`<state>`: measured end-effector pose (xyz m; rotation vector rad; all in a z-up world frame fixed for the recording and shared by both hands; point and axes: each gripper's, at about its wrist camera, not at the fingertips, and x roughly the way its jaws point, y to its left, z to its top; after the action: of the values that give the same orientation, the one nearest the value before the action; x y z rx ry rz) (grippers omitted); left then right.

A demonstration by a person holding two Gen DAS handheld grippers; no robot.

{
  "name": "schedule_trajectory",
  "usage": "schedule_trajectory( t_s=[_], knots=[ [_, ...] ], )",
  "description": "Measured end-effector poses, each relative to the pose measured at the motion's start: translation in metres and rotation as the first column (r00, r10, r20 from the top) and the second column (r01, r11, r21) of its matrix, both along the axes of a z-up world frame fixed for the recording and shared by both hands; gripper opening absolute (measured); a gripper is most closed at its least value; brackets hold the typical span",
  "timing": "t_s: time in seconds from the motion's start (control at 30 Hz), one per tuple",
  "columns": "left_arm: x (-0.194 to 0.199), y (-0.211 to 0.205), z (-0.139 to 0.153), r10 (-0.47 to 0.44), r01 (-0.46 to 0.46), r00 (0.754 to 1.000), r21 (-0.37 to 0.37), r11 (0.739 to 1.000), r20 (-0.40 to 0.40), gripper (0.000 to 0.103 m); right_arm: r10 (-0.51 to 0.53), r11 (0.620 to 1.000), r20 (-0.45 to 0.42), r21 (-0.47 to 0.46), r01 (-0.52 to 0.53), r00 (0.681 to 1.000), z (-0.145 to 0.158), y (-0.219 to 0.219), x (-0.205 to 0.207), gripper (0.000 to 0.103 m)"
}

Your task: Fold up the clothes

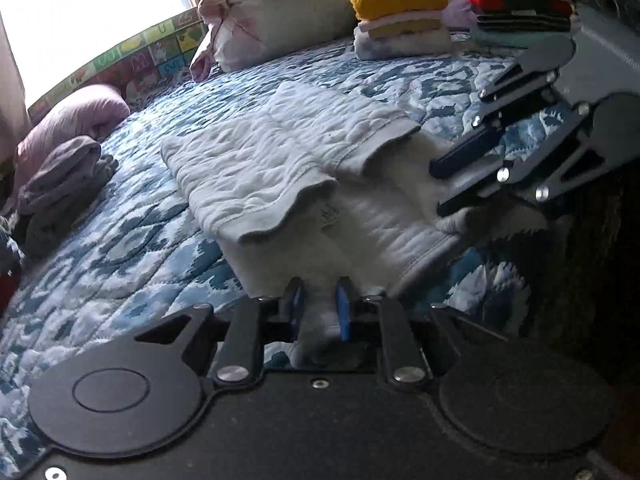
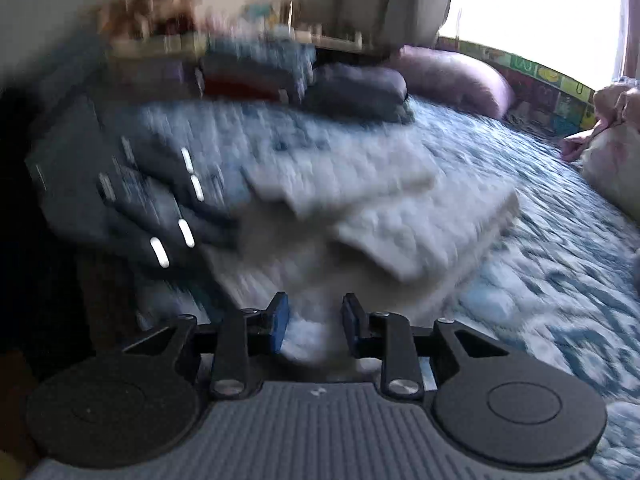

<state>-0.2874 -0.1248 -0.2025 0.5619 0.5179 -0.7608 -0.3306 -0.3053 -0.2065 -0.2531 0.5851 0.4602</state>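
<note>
Pinching a fold of the white quilted garment [image 1: 256,168], the left gripper [image 1: 320,312] has its blue pads closed on cloth at 6 o'clock of its view, so the near hem can be carried over. The right gripper [image 2: 314,320] appears at 3 o'clock in the left view, clamped on the garment's other near corner; its own picture is blurred, though cloth seems caught between the pads. The garment lies mid-bedspread [image 1: 120,248], sleeves folded in, finished stacks [image 1: 400,20] at 12 o'clock.

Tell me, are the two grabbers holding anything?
Yes. Both left gripper and right gripper pinch the white garment at its near edge, one at each side.
</note>
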Motion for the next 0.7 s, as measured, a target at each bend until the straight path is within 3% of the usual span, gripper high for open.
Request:
schedule_trajectory(
  t_s=[0.1,0.23,0.3,0.37,0.43,0.5,0.7],
  knots=[
    [-0.001,-0.002,-0.003,0.005,-0.006,1.000,0.010,1.000,0.011,0.015,-0.060,0.998,-0.005,0.018,0.060,0.998,0.009,0.001,-0.002,0.031],
    [-0.003,-0.003,-0.005,0.014,-0.014,1.000,0.001,1.000,0.001,0.015,-0.102,0.991,0.078,-0.078,0.108,0.992,0.014,0.029,-0.017,0.047],
    [-0.002,-0.003,-0.005,0.015,-0.015,1.000,0.002,1.000,-0.001,0.015,-0.100,0.984,0.099,-0.137,0.113,0.990,0.007,0.045,-0.021,0.046],
    [-0.002,-0.004,-0.006,0.016,-0.016,1.000,0.005,1.000,0.003,0.015,-0.106,0.968,0.117,-0.213,0.129,0.988,-0.001,0.056,-0.020,0.042],
    [-0.003,-0.004,-0.006,0.016,-0.016,1.000,0.009,1.000,0.008,0.015,-0.126,0.960,0.110,-0.236,0.149,0.986,-0.003,0.055,-0.018,0.031],
    [-0.003,-0.005,-0.006,0.015,-0.015,1.000,0.011,1.000,0.011,0.015,-0.147,0.953,0.102,-0.251,0.168,0.984,-0.001,0.051,-0.020,0.027],
    [-0.003,-0.004,-0.006,0.013,-0.013,1.000,0.013,1.000,0.010,0.015,-0.167,0.947,0.066,-0.269,0.178,0.984,-0.005,0.046,-0.022,0.026]
  ],
)
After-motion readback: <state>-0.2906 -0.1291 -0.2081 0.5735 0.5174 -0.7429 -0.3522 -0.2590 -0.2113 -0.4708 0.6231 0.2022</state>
